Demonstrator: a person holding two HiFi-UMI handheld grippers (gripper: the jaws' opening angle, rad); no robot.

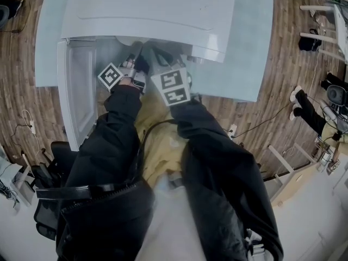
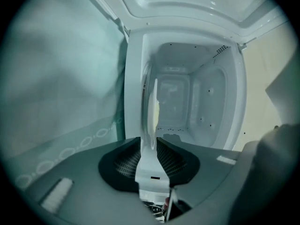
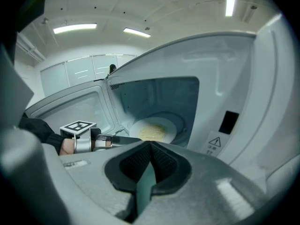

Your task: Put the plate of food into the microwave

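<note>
The white microwave (image 1: 147, 10) stands on a pale teal table (image 1: 244, 64) with its door (image 1: 76, 91) swung open to the left. In the right gripper view a white plate (image 3: 154, 129) of yellow food (image 3: 152, 131) lies flat on the floor of the cavity. My left gripper (image 1: 133, 50) reaches into the cavity. In its own view the plate (image 2: 149, 121) shows edge-on, its rim between the slightly parted jaws of the left gripper (image 2: 149, 146). The pads do not press on it. My right gripper (image 3: 151, 146) is shut and empty just outside the opening, to the right of the left gripper (image 3: 133, 138).
The open door (image 3: 70, 109) hangs close beside my left hand. A warning sticker (image 3: 213, 142) marks the microwave's front frame on the right. On the wooden floor are a black chair (image 1: 49, 200), a wooden stool (image 1: 293, 178), cables, and a person's feet (image 1: 304, 105).
</note>
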